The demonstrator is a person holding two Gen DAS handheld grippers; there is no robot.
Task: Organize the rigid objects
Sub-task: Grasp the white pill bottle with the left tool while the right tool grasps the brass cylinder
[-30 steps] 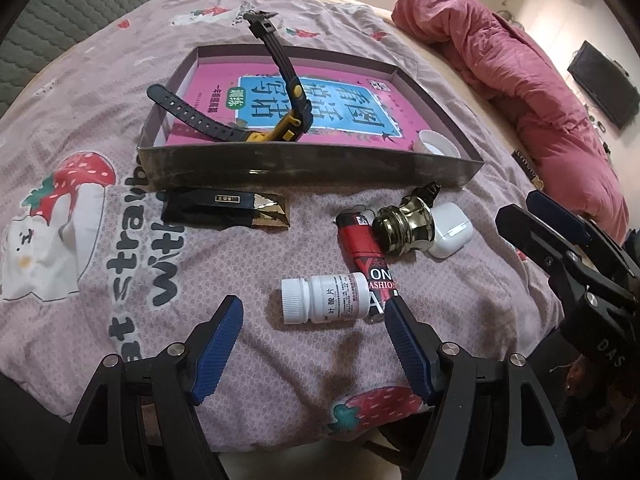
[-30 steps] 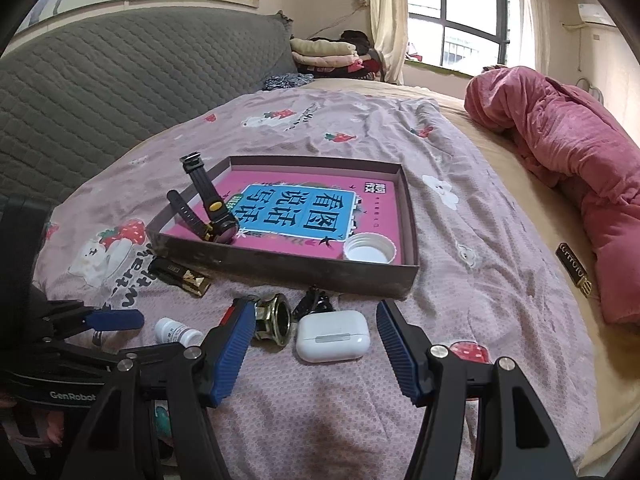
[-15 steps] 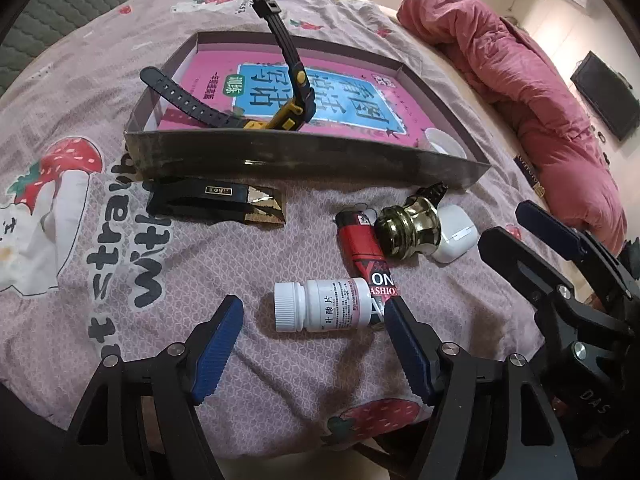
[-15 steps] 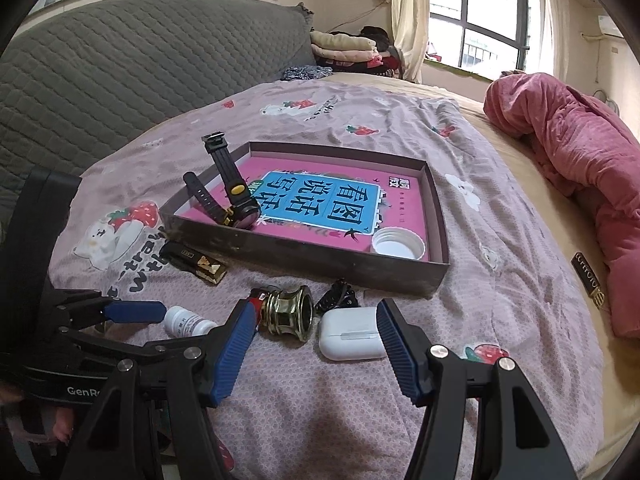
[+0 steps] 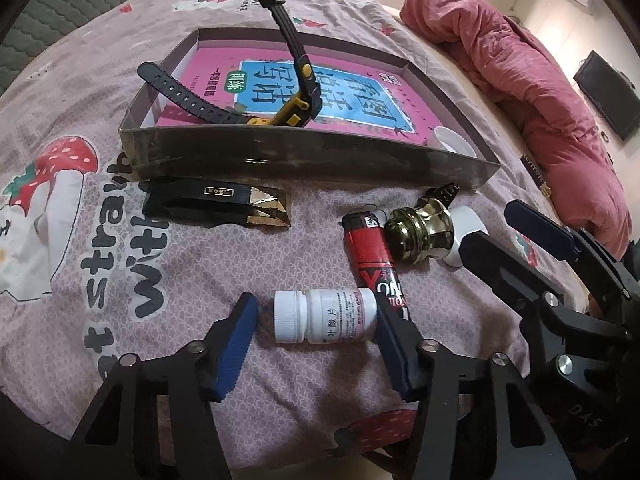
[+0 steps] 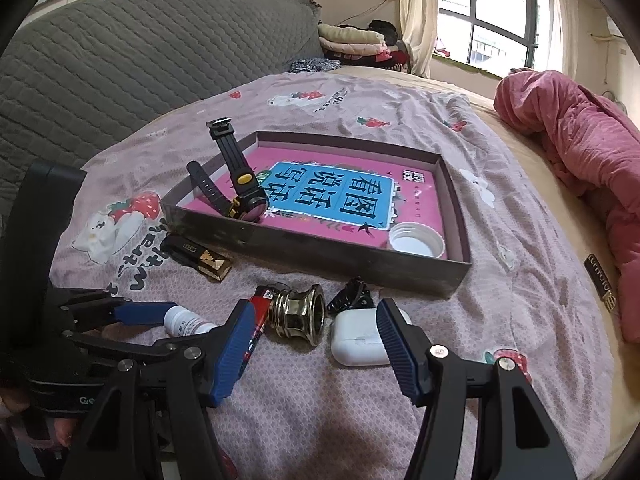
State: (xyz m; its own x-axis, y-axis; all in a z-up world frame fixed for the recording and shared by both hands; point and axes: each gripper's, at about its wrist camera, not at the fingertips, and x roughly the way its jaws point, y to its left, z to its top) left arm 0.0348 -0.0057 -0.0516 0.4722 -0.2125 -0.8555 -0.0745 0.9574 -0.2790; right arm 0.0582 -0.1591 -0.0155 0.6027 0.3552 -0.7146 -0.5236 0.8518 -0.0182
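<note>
A white pill bottle (image 5: 325, 316) lies on its side on the bedspread. My left gripper (image 5: 316, 318) is open with its blue pads on either side of the bottle, the right pad close to its base. A red lighter (image 5: 374, 256), a brass knob (image 5: 420, 234) and a white earbud case (image 6: 360, 338) lie beside it. My right gripper (image 6: 316, 334) is open just before the knob and the earbud case. A shallow box (image 5: 304, 160) holds a black and yellow watch (image 5: 288, 92) and a white cap (image 6: 416, 240).
A black and gold packet (image 5: 218, 202) lies in front of the box. A black clip (image 6: 352, 294) sits behind the earbud case. A pink quilt (image 6: 580, 140) is heaped at the right. A grey padded headboard (image 6: 120, 60) stands at the left.
My left gripper has moved forward and down until its open pads straddle the pill bottle. My right gripper has edged closer to the knob and earbud case.
</note>
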